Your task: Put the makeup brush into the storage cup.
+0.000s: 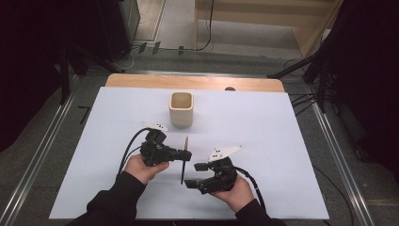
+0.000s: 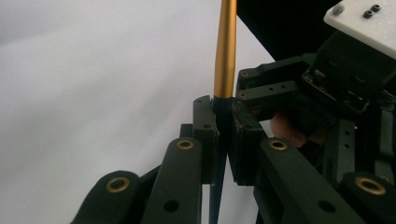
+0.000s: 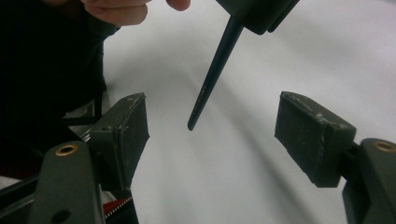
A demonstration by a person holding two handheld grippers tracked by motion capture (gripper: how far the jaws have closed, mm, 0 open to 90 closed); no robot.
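Observation:
A slim brush with a gold ferrule [image 2: 225, 51] and a dark tapering handle [image 1: 183, 169] is held off the table, my left gripper [image 1: 187, 154] shut on it where ferrule meets handle. In the left gripper view the jaws [image 2: 223, 135] clamp the shaft from both sides. My right gripper [image 1: 195, 175] is open just right of the handle's lower end. In the right gripper view the handle tip [image 3: 212, 74] hangs ahead of the gap, touching neither pad [image 3: 126, 130]. A beige square cup [image 1: 181, 109] stands upright at the back centre.
A white sheet [image 1: 263, 141] covers the table, with a wooden edge [image 1: 197, 82] at the far side. Cables trail from both grippers toward the person's sleeves. Dark stands and rails flank the table.

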